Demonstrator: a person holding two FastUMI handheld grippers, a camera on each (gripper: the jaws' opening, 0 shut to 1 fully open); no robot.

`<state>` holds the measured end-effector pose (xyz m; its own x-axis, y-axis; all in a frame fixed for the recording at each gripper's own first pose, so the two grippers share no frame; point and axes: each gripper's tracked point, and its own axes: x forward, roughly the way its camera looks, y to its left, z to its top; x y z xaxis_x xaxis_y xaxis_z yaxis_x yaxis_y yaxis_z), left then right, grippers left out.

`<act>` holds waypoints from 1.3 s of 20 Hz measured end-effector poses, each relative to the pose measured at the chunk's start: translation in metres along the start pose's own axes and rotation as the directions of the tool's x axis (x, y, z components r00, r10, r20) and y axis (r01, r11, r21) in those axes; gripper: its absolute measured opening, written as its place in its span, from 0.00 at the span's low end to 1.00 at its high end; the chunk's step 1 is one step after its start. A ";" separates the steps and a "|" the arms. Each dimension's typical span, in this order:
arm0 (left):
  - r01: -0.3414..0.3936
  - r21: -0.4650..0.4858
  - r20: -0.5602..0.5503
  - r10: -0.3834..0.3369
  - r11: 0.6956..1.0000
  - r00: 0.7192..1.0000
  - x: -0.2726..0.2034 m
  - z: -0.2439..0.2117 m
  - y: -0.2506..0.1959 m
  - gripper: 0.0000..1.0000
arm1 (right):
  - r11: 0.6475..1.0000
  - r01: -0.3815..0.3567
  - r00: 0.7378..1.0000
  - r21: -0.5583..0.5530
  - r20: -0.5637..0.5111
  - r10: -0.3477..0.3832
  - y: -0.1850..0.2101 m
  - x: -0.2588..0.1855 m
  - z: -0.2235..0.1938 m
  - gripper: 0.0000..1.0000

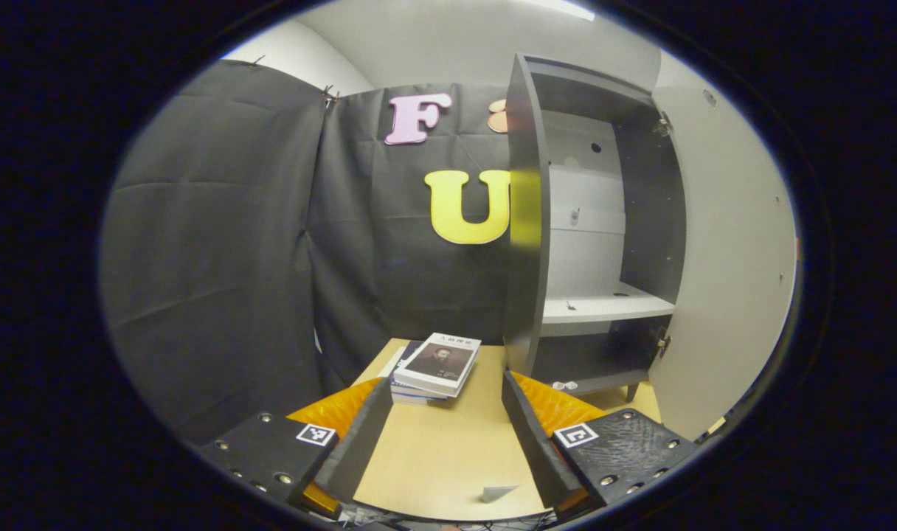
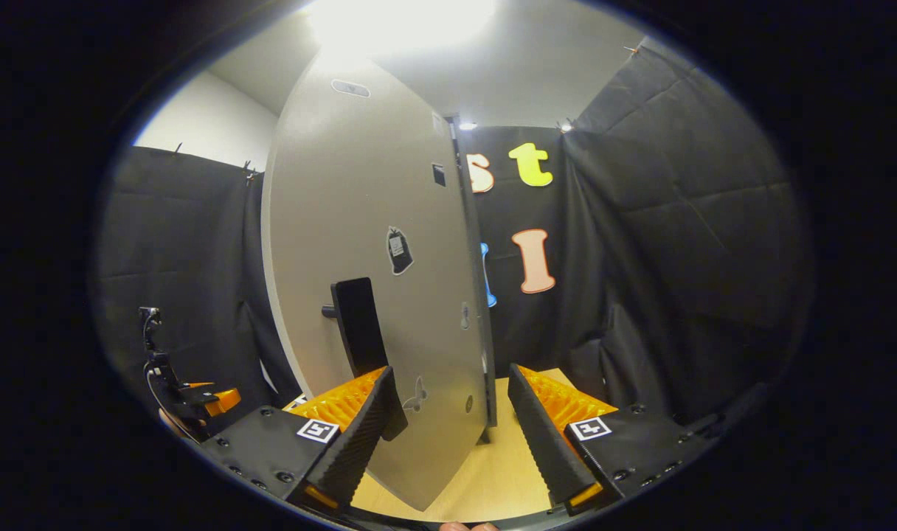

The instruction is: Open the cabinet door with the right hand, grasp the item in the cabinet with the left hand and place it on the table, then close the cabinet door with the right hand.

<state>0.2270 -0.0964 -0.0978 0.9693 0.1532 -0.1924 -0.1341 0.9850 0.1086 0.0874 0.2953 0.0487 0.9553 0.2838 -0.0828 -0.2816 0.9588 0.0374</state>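
Both my grippers spread wide, cabinet door swung open.

My left gripper (image 1: 448, 428) gapes with nothing held above the table (image 1: 448, 457), where the books (image 1: 437, 366) lie stacked just left of the cabinet (image 1: 589, 236). My right gripper (image 2: 448, 428) gapes astride the door (image 2: 375, 295) edge, beside its handle (image 2: 360, 328).

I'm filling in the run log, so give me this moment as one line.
cabinet door: open | books: stacked on table | shelf: bare | left tongs: open | right tongs: open, straddling door edge
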 end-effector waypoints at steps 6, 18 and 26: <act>-0.074 0.017 0.008 0.074 0.997 0.997 -0.007 0.005 0.023 0.89 | 0.991 -0.131 0.991 -0.004 -0.009 0.131 0.046 0.032 -0.006 0.98; 0.003 -0.073 0.015 -0.002 0.997 1.000 -0.021 0.006 0.002 0.92 | 0.990 -0.141 0.986 0.006 -0.087 0.141 0.059 0.056 -0.023 0.97; 0.123 -0.143 0.105 -0.109 0.982 0.988 -0.014 0.051 -0.059 0.89 | 0.997 -0.071 0.994 -0.029 -0.085 0.068 0.000 0.077 -0.017 0.98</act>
<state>0.2318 -0.1609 -0.0513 0.9944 0.0358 -0.0991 -0.0415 0.9976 -0.0563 0.1593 0.3176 0.0259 0.9227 0.3487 -0.1642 -0.3513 0.9362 0.0142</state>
